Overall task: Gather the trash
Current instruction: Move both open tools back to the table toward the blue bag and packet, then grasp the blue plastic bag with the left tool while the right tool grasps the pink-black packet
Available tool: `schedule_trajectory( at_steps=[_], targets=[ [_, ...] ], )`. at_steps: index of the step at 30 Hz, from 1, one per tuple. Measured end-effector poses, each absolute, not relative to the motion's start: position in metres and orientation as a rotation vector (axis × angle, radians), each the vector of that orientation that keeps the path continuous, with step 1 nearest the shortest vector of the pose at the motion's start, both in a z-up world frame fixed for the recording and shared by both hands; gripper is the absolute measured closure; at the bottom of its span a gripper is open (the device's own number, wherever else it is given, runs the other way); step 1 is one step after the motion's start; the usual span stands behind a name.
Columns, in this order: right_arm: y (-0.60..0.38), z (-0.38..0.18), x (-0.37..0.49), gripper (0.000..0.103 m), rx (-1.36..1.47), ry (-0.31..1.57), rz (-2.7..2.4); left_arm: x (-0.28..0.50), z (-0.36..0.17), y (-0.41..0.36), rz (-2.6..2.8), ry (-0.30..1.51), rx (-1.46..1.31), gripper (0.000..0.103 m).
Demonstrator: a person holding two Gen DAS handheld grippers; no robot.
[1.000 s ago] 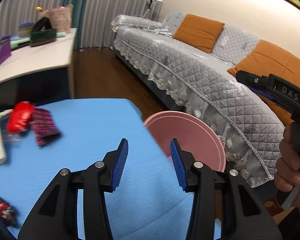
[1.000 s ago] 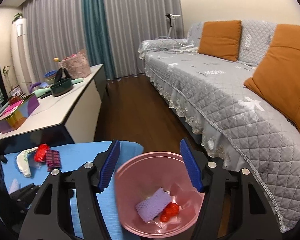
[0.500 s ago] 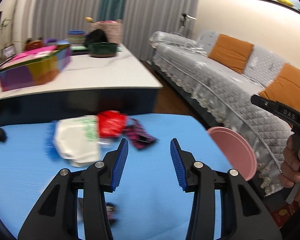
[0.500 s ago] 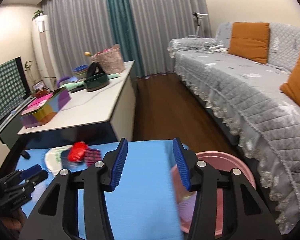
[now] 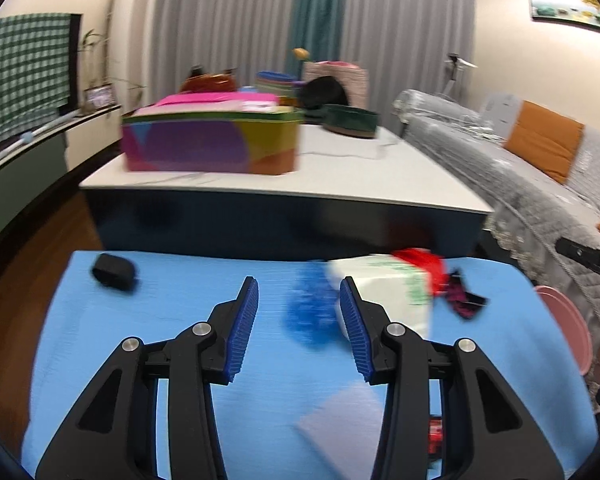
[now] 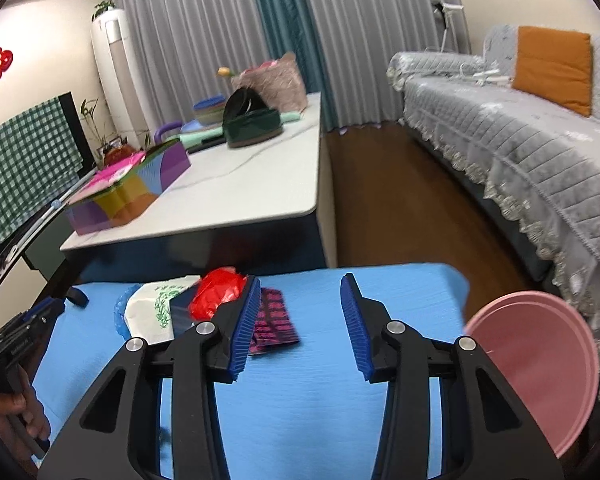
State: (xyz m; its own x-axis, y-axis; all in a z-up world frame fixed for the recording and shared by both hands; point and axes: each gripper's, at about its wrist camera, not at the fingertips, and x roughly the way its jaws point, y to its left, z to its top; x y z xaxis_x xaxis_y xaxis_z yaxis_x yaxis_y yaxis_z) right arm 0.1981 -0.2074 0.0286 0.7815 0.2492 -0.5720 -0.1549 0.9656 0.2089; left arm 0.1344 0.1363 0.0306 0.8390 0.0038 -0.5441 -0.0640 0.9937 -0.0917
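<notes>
Trash lies on a blue table: a white wrapper with green print, a red crumpled bag, a dark pink-patterned packet and a blue plastic piece. A pale lilac sheet lies near the left gripper. A pink bin stands off the table's right edge. My left gripper is open and empty, above the table before the blue piece. My right gripper is open and empty, right of the pile.
A small black object sits at the table's far left. A white coffee table with a colourful box and baskets stands behind. A grey sofa with orange cushions runs along the right.
Both grippers have swung left, away from the pink bin toward the trash pile. The right gripper no longer hovers over the bin.
</notes>
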Motion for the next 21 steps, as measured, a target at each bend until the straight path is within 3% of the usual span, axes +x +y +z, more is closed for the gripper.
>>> schedule_trajectory(
  at_steps=[7, 13, 21],
  targets=[
    [-0.177, -0.006, 0.221, 0.056, 0.112, 0.722, 0.256, 0.153, 0.008, 0.168, 0.049, 0.601, -0.134, 0.061],
    [-0.162, -0.031, 0.241, 0.050, 0.094, 0.797, 0.267, 0.174, -0.006, 0.151, -0.046, 0.631, -0.145, 0.061],
    [-0.147, -0.049, 0.248, 0.050, 0.040, 0.860, 0.290, 0.196, -0.026, 0.133, -0.118, 0.682, -0.167, 0.062]
  ],
)
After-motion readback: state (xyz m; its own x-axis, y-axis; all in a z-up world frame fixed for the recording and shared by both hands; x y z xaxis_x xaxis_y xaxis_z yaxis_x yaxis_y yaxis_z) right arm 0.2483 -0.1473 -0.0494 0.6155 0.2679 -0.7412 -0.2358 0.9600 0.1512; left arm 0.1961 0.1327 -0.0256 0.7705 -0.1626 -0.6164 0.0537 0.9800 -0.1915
